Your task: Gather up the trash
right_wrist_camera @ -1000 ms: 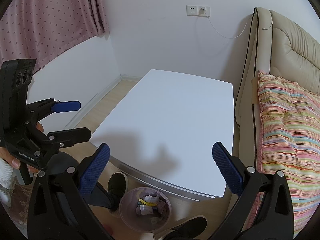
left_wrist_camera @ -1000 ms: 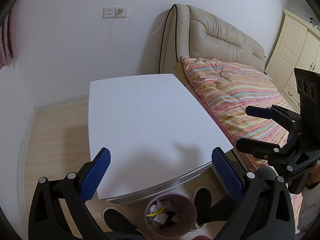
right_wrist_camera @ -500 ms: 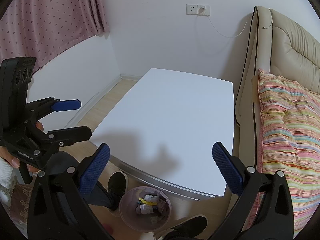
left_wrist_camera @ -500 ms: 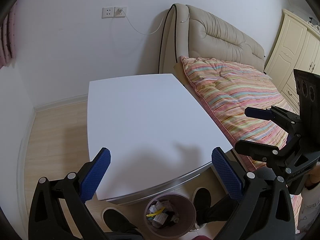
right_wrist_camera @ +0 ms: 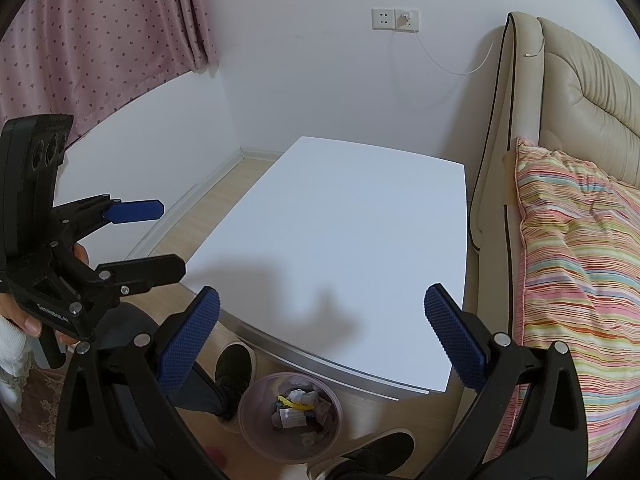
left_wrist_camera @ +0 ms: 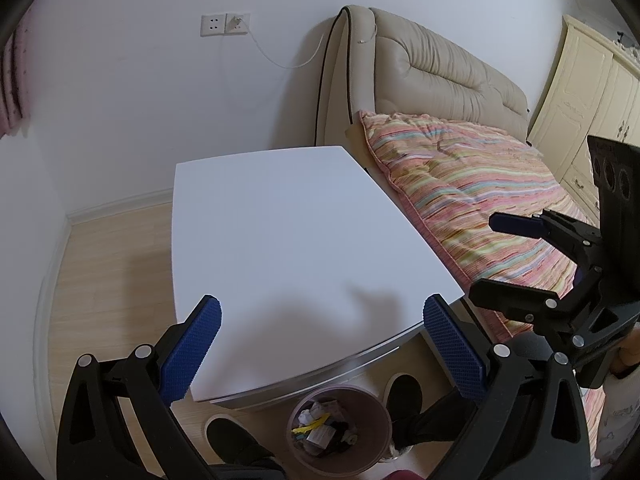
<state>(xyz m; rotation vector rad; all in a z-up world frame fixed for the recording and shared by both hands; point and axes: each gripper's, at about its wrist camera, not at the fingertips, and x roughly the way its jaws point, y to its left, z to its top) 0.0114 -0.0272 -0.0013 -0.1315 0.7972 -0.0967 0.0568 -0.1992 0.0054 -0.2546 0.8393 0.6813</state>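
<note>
Below spread tongs (left_wrist_camera: 320, 354): bin (left_wrist_camera: 340, 428) holding trash (left_wrist_camera: 316, 428).

I am looking down on a bare white tabletop (left_wrist_camera: 296, 240) that stands on a pale wood floor (left_wrist_camera: 108, 264) in the corner of a white-walled room. On the wall (left_wrist_camera: 132, 92) behind the tabletop sits a double socket (left_wrist_camera: 225, 24) with a white cable (left_wrist_camera: 280, 60) trailing toward a padded beige headboard (left_wrist_camera: 432, 76). Just beside the tabletop, on the headboard's side, lies a bed with a striped quilt (left_wrist_camera: 472, 184). Beyond the bed stands a cream wardrobe (left_wrist_camera: 588, 92). On the tabletop's other side, a pink dotted curtain (right_wrist_camera: 100, 36) hangs over the wall. The light is soft and even.
</note>
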